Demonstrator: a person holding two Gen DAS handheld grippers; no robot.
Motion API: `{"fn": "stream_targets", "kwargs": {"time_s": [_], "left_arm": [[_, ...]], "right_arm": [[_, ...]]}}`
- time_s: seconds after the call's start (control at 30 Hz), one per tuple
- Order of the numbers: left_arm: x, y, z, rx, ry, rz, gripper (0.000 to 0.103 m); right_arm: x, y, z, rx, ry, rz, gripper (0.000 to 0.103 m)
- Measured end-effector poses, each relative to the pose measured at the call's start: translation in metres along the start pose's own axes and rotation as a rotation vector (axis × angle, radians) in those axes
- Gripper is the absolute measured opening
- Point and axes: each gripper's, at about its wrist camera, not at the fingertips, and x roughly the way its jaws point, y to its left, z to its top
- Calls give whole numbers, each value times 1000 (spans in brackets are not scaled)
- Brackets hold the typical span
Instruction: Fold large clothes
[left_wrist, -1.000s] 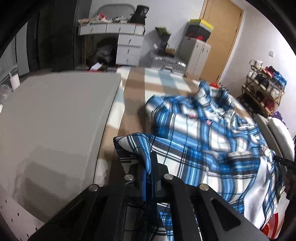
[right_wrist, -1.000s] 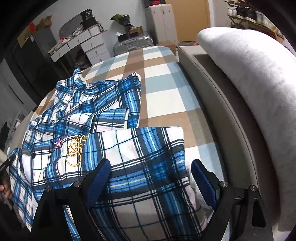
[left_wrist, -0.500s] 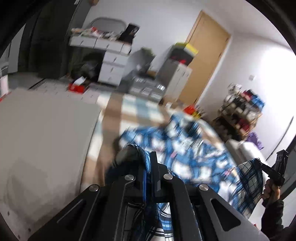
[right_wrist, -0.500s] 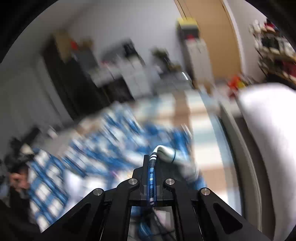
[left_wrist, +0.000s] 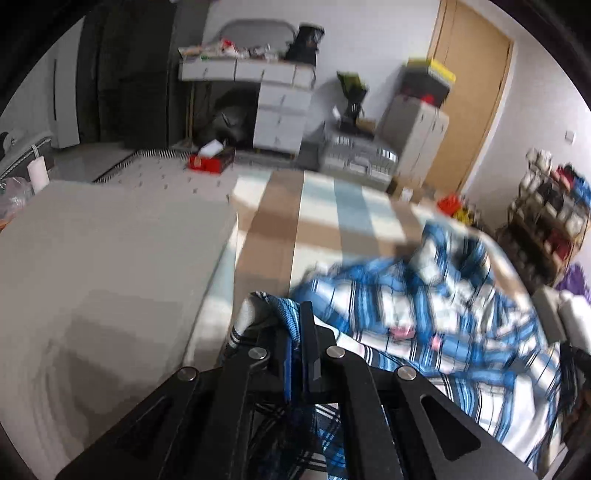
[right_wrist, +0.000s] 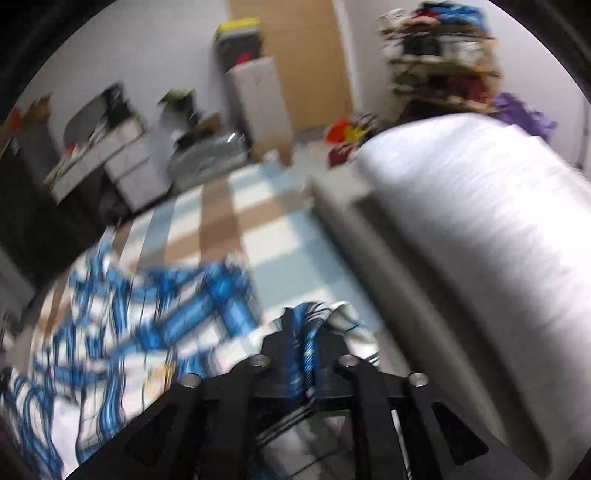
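- On the near part of the checked bed cover (left_wrist: 280, 229), the blue plaid shirt (left_wrist: 436, 317) lies rumpled and blurred, its bulk spread toward the bed's right side.
- The left gripper (left_wrist: 295, 332) has its jaws pressed together on a bunched corner of the shirt; the right gripper (right_wrist: 308, 332) is likewise clamped on another corner, with cloth squeezed between its fingers.
- The step in hand looks like lifting the near hem with both corners pinched, ready to carry it over the body of the shirt for a fold.
- The next move likely calls for both hands travelling level and together, so the hem lands straight.
- The room is limited: a grey mattress block (left_wrist: 103, 266) borders the bed's left edge and a pale padded bolster (right_wrist: 480, 221) runs along its right edge; the far end toward the door lies bare.
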Motion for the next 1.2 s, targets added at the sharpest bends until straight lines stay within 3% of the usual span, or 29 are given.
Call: {"fn": "stream_targets", "kwargs": {"time_s": [0.03, 0.07, 0.13, 0.17, 0.2, 0.33, 0.63, 0.77, 0.9, 1.0, 1.13, 1.2], "left_arm": [[-4, 2, -5, 6, 3, -5, 1], [-11, 4, -8, 21, 1, -20, 8], [-26, 4, -14, 59, -7, -42, 36], [-33, 3, -16, 80, -15, -38, 58], [-40, 2, -18, 100, -32, -31, 64], [-57, -1, -27, 169, -22, -29, 64], [-65, -21, -30, 195, -7, -44, 64], [-77, -52, -41, 241, 3, -130, 64], [-78, -93, -68, 364, 47, -225, 64], [-61, -117, -81, 427, 96, -212, 64], [-56, -136, -90, 436, 139, -283, 64], [-55, -143, -96, 465, 144, -289, 64]], "right_arm": [[-8, 4, -6, -38, -23, 0, 61], [-19, 12, -12, -90, -57, -5, 69], [-37, 26, -23, -210, -93, -39, 74], [-45, 32, -28, -252, -95, -52, 76], [-51, 35, -31, -272, -95, -49, 78], [-65, 43, -41, -288, -67, 2, 83], [-66, 73, -45, -319, -49, 57, 83], [-70, 85, -58, -316, -9, 141, 83], [-70, 100, -81, -344, 50, 228, 83], [-61, 114, -92, -371, 82, 216, 83], [-62, 125, -104, -356, 103, 252, 83], [-60, 131, -110, -385, 93, 218, 83]]}}
